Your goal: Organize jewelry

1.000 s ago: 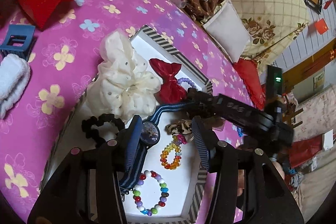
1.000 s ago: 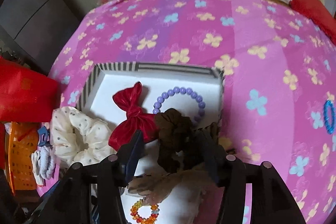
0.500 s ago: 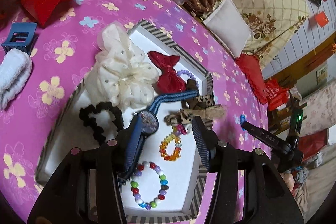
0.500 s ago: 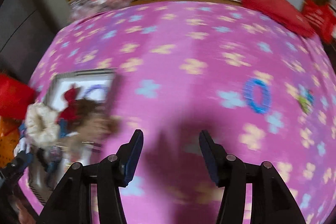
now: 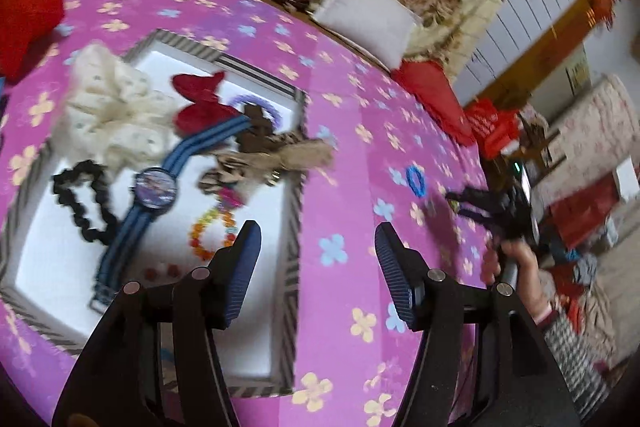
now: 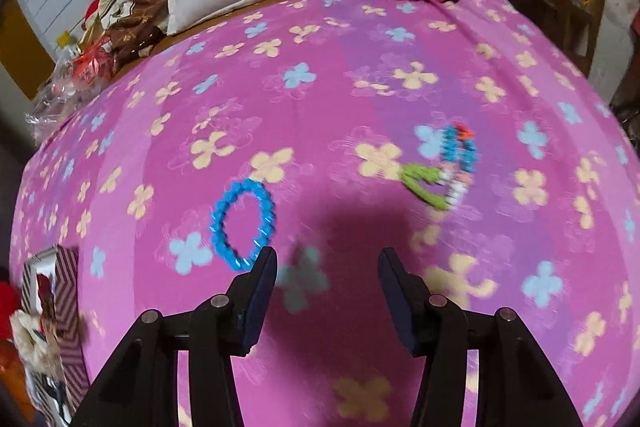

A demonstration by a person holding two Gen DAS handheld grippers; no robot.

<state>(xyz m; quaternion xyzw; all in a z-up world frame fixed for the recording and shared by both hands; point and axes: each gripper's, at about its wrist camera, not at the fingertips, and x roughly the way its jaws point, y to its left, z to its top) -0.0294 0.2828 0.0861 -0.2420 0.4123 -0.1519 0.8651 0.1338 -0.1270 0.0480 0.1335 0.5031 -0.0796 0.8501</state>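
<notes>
Tray holds watch, scrunchies, bow, bead bracelets; both tongs wide, empty.

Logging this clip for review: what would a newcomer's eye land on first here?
The pink flowered cloth fills both views. On it, at the left of the left wrist view, a striped box is crowded with jewelry, a red bow and a blue-strapped watch standing out. In the right wrist view a blue bracelet lies loose on the cloth, just ahead of the open right gripper.
</notes>
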